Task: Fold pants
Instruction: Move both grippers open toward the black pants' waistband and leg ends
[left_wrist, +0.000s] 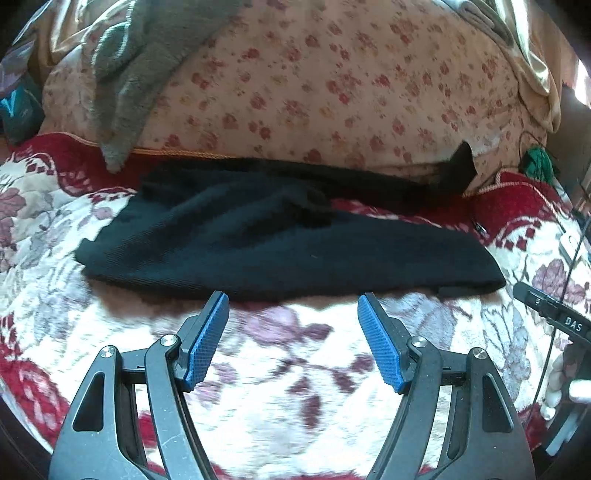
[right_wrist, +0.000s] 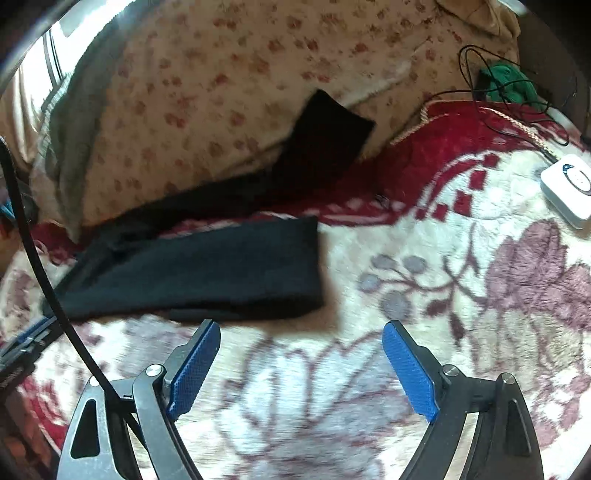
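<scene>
From the left wrist view, the left claw (left_wrist: 293, 301) stood with its blue pads (left_wrist: 207, 341) spread wide and nothing between them, poised over the flowered blanket (left_wrist: 266, 354). The pants (left_wrist: 280, 243), black and partly bunched, lay straight ahead of the claw, their near edge just beyond the fingertips and not touching them. One leg ran off ahead and to the right, its end leaning up against the floral quilt (left_wrist: 314, 81) that rose behind. A grey cloth (left_wrist: 136, 66) hung over that quilt, far ahead and to the left. At the right edge, level with the claw, part of the right claw (left_wrist: 554, 314) showed, with a bit of a hand (left_wrist: 556, 384) below it.

From the right wrist view, the right claw (right_wrist: 301, 325) was likewise wide open and empty above the blanket (right_wrist: 461, 295). The pants (right_wrist: 207, 273) lay ahead and to the left, the nearer leg's hem ending just ahead of the left fingertip; the left pad (right_wrist: 194, 369) sat just short of the cloth. The other leg climbed ahead onto the quilt (right_wrist: 221, 74). A white box (right_wrist: 570, 184) rested far ahead to the right, with a green bundle (right_wrist: 509, 83) and a black wire (right_wrist: 517, 110) beyond it. A black cable (right_wrist: 40, 266) crossed the left side of the view.
</scene>
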